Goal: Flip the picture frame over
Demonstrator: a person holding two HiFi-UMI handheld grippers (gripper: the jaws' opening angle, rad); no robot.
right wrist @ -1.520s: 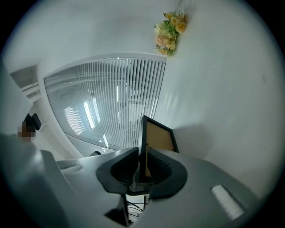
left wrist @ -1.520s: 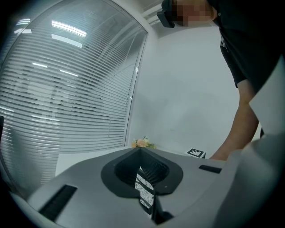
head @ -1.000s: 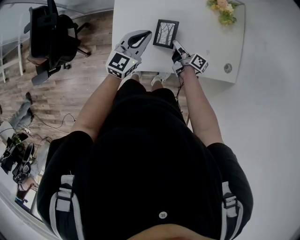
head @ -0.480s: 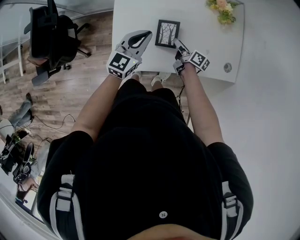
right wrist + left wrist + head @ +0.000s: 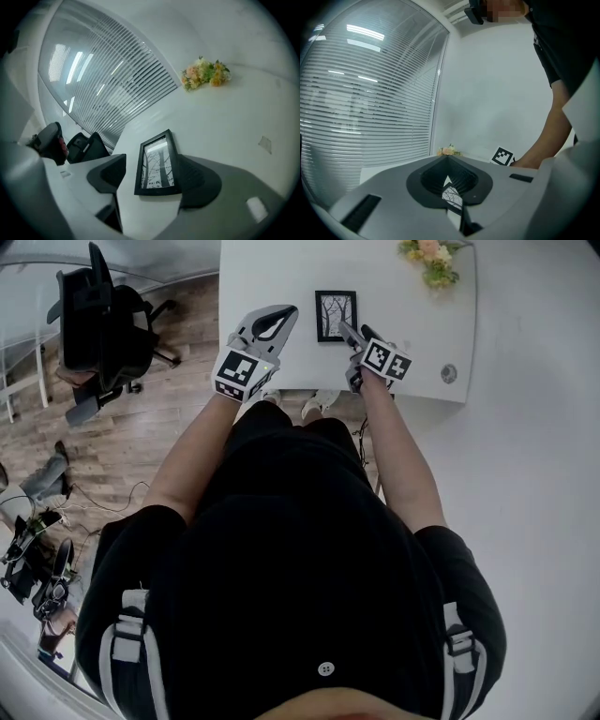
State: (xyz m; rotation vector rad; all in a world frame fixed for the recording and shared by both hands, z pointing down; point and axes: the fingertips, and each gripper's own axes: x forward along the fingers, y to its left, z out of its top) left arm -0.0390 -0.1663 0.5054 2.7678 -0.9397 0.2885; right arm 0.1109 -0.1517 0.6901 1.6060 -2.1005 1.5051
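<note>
The picture frame (image 5: 158, 166) lay flat on the desk (image 5: 225, 122) between our right gripper's (image 5: 152, 161) fingers (image 5: 201, 180), which were opening, closer to the right one. The flowers (image 5: 206, 74) sat well beyond those fingers, to their right. Our left gripper's (image 5: 293, 309) fingers (image 5: 393, 187) rested left of the frame, apart from it.

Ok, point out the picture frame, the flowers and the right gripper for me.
picture frame (image 5: 158, 166): right gripper view, on the tree print inside the black border.
flowers (image 5: 205, 72): right gripper view, middle of the bunch.
right gripper (image 5: 357, 334): head view, midway between its fingertips; jaws opening, picture frame between them.
</note>
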